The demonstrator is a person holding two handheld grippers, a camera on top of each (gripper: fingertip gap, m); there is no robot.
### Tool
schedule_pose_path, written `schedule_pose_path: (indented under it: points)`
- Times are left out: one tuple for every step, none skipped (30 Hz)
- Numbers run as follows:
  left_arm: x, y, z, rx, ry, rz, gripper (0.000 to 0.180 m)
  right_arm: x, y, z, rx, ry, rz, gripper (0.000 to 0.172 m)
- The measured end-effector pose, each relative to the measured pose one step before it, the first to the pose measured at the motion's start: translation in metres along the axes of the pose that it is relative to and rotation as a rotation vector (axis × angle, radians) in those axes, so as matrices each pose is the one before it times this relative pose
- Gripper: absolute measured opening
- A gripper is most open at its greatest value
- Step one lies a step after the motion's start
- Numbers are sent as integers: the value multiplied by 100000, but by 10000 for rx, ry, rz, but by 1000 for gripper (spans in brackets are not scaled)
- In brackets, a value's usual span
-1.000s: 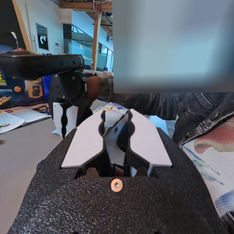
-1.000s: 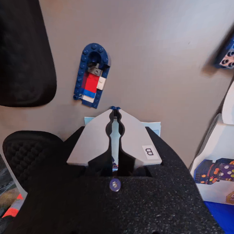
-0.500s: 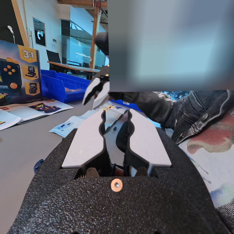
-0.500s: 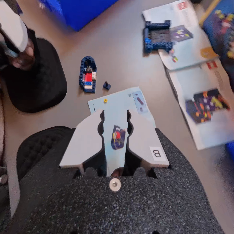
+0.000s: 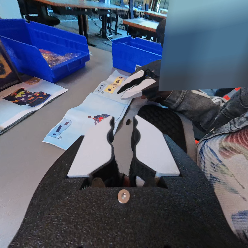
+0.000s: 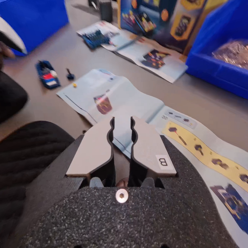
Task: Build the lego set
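Where both hand-held grippers gape, a printed instruction booklet (image 6: 124, 96).

This looks like an open workshop or maker-style office. Beyond the grey desk (image 5: 26, 154) stand rows of long wooden-topped work tables (image 5: 83, 6) on black metal legs. Blue plastic parts bins (image 5: 44, 44) sit on the desk, one holding clear bags of small pieces. Open building-brick instruction booklets (image 5: 94, 106), a printed toy box (image 6: 154, 20) and a half-built blue brick model (image 6: 47, 75) lie about.
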State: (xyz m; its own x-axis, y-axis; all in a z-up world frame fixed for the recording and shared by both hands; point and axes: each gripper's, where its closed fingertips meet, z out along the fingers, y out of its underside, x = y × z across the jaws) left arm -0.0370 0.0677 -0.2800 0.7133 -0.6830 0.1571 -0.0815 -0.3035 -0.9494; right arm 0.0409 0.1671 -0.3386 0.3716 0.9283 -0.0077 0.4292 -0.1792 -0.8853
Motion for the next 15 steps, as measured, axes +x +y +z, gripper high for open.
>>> schedule_pose_path:
  points:
    - [-71, 135, 546, -155, 17, 102, 22, 594, 756, 194, -383, 349, 6, 22]
    - [-140, 80, 487, -121, -71, 91, 18, 403, 602, 160, -350, 275, 53, 22]
    - [-280, 33, 431, -68, -147, 50, 16, 306, 473, 147, -296, 238, 53, 24]
    - [-288, 70, 394, -62, -127, 19, 12, 220, 493, 254, -288, 185, 7, 24]
    - [-227, 135, 379, -84, -59, 18, 10, 104, 611, 239, -368, 118, -39, 24]
    - [-265, 237, 314, -114, -76, 22, 10, -49, 672, 327, -417, 36, -66, 25]
    - [-265, 291, 263, -100, -98, -7, 10, -2, 72, 51, -73, 95, -88, 25]
    - [-150, 270, 220, -28, -10, -52, 10, -106, 15, -12, 2, 24, -109, 23]
    - [51, 185, 113, 42, 105, -82, 11, 1, 40, 21, -31, 91, -54, 23]
    - [182, 24, 1, 114, 156, -37, 12, -32, 49, -8, -21, 87, -95, 22]
    - [21, -109, -129, 134, 33, 7, 13, -69, 9, -21, -13, 75, -81, 22]
    - [-60, -274, -164, 194, -50, 48, 14, -87, 2, -10, -10, 52, -41, 21]
    - [-88, -348, -116, 254, -36, 28, 15, -131, -11, -15, -1, 1, -33, 20]
    - [44, -327, -70, 272, 88, -42, 15, -244, 16, -3, -13, -104, -43, 17]
    - [181, -283, -33, 253, 206, -121, 16, -136, -7, -21, 2, -50, 2, 17]
